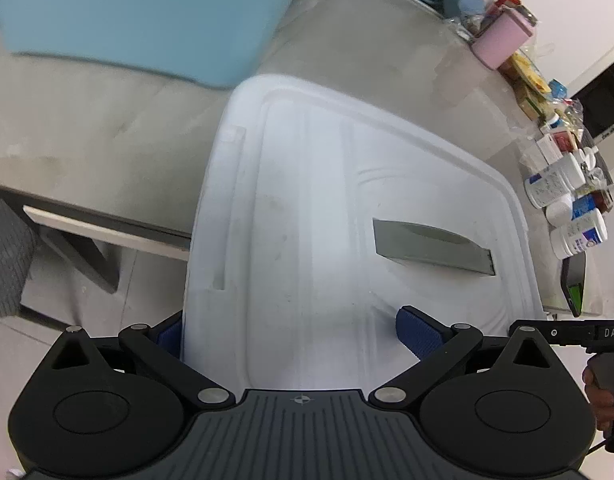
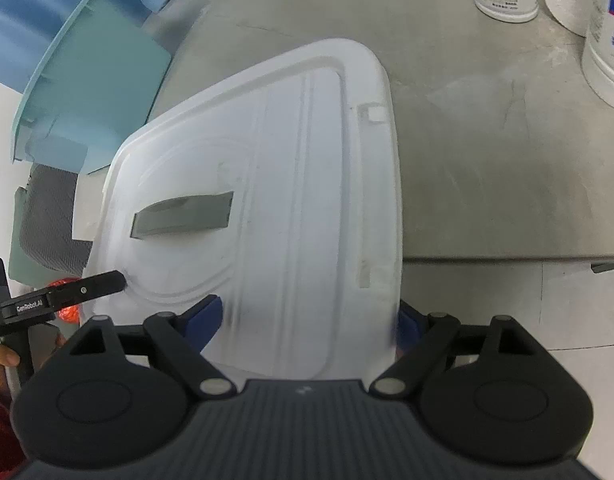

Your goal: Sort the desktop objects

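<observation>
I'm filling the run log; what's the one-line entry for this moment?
left tongs: shut on white lid | right tongs: shut on white lid | grey table beneath

My left claw (image 1: 295,336) grips the near edge of a white plastic lid (image 1: 347,216), one blue pad (image 1: 417,334) on top and the other under its rim. The lid hangs partly over the grey table (image 1: 107,120). A blue box (image 1: 139,16) sits beyond; pill bottles (image 1: 567,208) crowd the right.

- "DAS" is printed in white on the right gripper (image 1: 579,334).
- "GenRobot.AI" is printed in white on the left gripper (image 2: 59,300).
- The labels on the white bottles (image 1: 579,236) are too small to read.
</observation>
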